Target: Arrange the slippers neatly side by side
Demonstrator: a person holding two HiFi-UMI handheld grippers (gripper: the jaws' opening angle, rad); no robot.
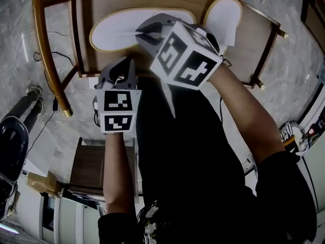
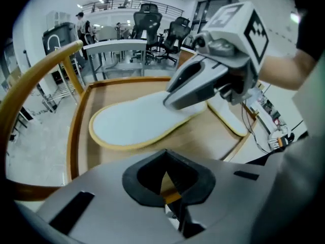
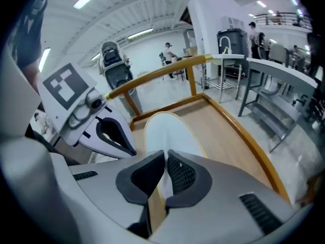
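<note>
The right gripper [image 3: 163, 177], jaws nearly closed, pinches the edge of a long white yellow-rimmed slipper [image 1: 117, 29] lying on a rimmed brown wooden platform [image 1: 254, 39]. A second matching slipper [image 1: 226, 14] lies angled to its right. The left gripper [image 2: 165, 182] has its jaws together, empty.

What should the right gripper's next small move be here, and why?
Probably swing the crosswise slipper round beside the other slipper: the right gripper is shut on its end, and the two lie at a clear angle, not parallel.
</note>
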